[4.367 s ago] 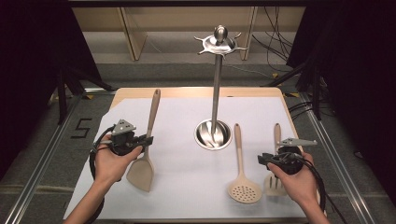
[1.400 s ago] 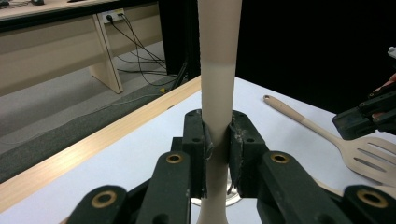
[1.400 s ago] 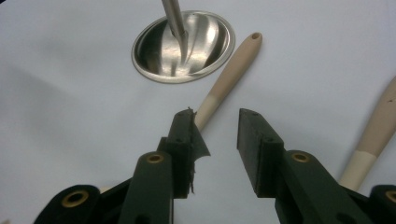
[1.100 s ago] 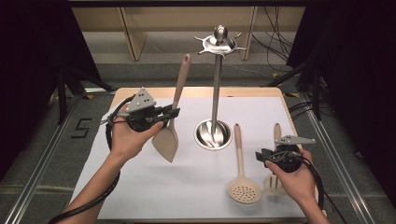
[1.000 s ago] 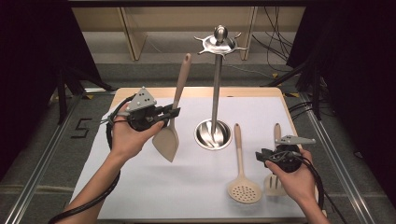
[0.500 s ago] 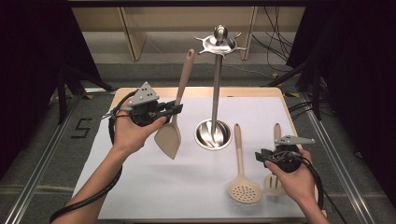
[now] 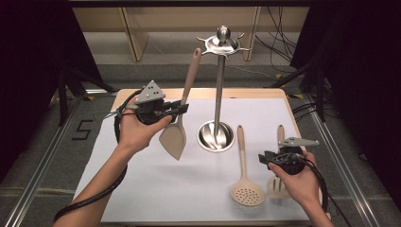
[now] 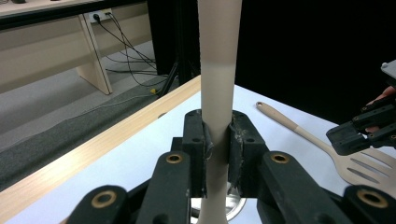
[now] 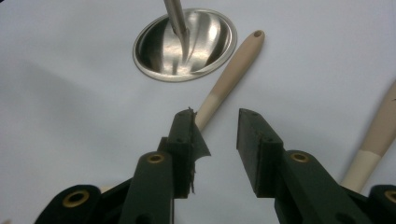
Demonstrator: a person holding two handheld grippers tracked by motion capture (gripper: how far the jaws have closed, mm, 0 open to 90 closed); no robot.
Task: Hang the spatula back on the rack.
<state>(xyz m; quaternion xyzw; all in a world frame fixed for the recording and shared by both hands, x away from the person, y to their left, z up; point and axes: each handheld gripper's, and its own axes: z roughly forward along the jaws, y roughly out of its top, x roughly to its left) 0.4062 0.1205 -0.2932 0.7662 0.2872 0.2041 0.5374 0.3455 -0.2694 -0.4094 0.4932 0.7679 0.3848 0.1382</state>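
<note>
Left gripper [image 7: 182, 109]: jaws clamped on the handle of the beige spatula [image 7: 174, 139], now lifted clear of the white mat [image 7: 142, 189] and carried nearer the steel stand [image 7: 217, 94], handle tip close to its top hooks. Right gripper [image 7: 263, 158]: jaws open, empty, unmoved above the slotted turner [image 7: 278, 185], beside the skimmer [image 7: 246, 189].

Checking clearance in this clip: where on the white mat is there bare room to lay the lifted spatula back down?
The white mat is bare on its left half, from the stand's base to the left edge, and along the near edge. The spatula hangs above it, clamped in the left hand-held gripper. The right side is crowded: skimmer, slotted turner, right hand-held gripper.
</note>
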